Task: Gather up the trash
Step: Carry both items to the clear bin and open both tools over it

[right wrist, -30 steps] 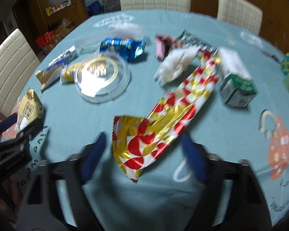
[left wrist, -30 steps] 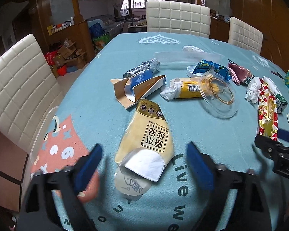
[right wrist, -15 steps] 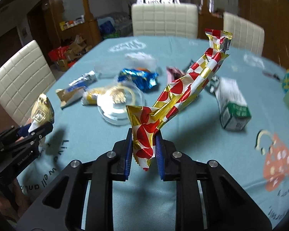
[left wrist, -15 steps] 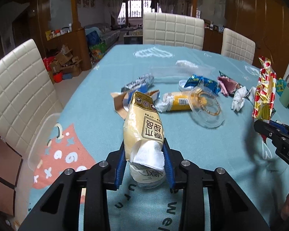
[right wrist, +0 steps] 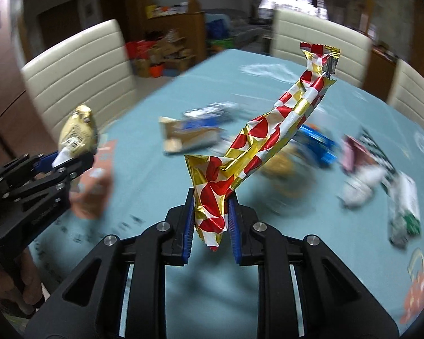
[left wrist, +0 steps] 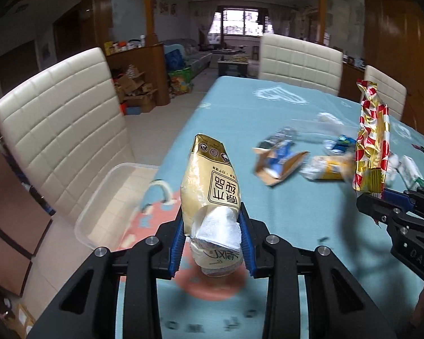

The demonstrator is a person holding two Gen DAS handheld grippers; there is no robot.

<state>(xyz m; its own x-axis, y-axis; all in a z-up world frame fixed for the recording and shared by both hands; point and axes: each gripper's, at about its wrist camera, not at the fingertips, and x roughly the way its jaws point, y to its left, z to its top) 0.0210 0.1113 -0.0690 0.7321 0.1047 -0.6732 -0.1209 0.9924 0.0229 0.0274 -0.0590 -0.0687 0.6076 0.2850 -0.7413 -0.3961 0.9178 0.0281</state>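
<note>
My left gripper is shut on a gold drink pouch with a crumpled white tissue at its lower end, and holds it upright above the near left part of the teal tablecloth. My right gripper is shut on the lower end of a long red, gold and white foil wrapper, which stands up and leans right. In the left wrist view that wrapper and the right gripper show at the right. In the right wrist view the pouch and the left gripper show at the left.
More trash lies mid-table: a torn brown and blue carton, a yellow wrapper, a blue packet, a green and white carton, white tissue. A clear plastic bin sits on the cream chair at the left.
Both grippers closed on their items, which lay flat on the table a second ago, and lifted them. Both views have swung left, bringing the chair and the clear bin into sight.
</note>
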